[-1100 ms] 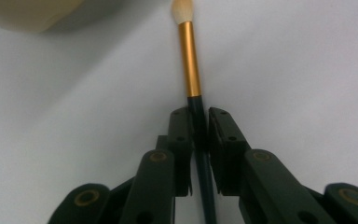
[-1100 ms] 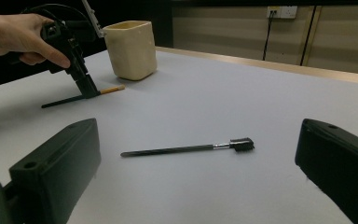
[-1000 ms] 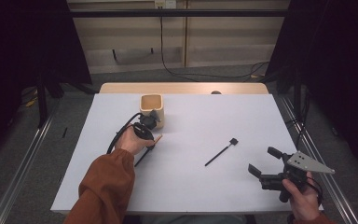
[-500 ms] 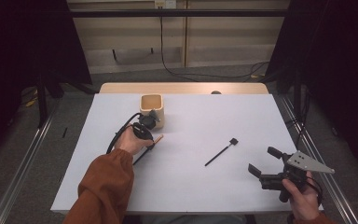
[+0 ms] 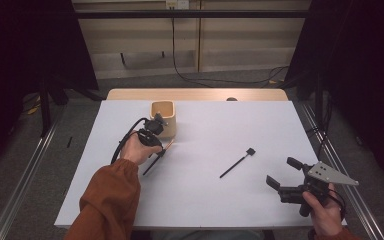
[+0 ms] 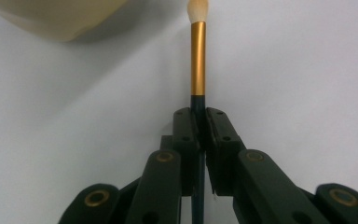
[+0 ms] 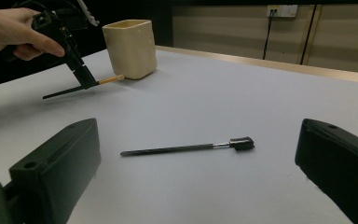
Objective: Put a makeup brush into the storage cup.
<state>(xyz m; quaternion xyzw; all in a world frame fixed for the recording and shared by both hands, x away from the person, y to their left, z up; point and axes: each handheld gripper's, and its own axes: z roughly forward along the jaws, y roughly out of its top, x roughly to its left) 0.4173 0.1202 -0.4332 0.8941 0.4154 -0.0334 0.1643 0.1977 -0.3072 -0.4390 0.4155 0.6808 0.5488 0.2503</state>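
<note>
My left gripper (image 5: pixel 161 151) is shut on a thin brush (image 6: pixel 198 60) with a dark handle, a gold ferrule and a pale tip. The brush lies nearly level just above the white table (image 5: pixel 205 200). Its tip points at the foot of a cream cup (image 5: pixel 163 117), close beside it. In the right gripper view the left gripper (image 7: pixel 86 79) holds the brush (image 7: pixel 109 80) next to the cup (image 7: pixel 130 46). A second, black brush (image 5: pixel 237 162) lies flat mid-table. My right gripper (image 5: pixel 284 174) is open near the table's front right, with the black brush (image 7: pixel 186 148) ahead of its jaws.
The cup stands near the table's back edge, left of centre. The left gripper's black cable (image 5: pixel 125 142) loops over the person's hand. A wooden strip (image 5: pixel 195 94) borders the far edge, with floor and wall cables beyond.
The left gripper has edged the brush tip slightly closer to the cup. The right gripper and the black brush have stayed put.
</note>
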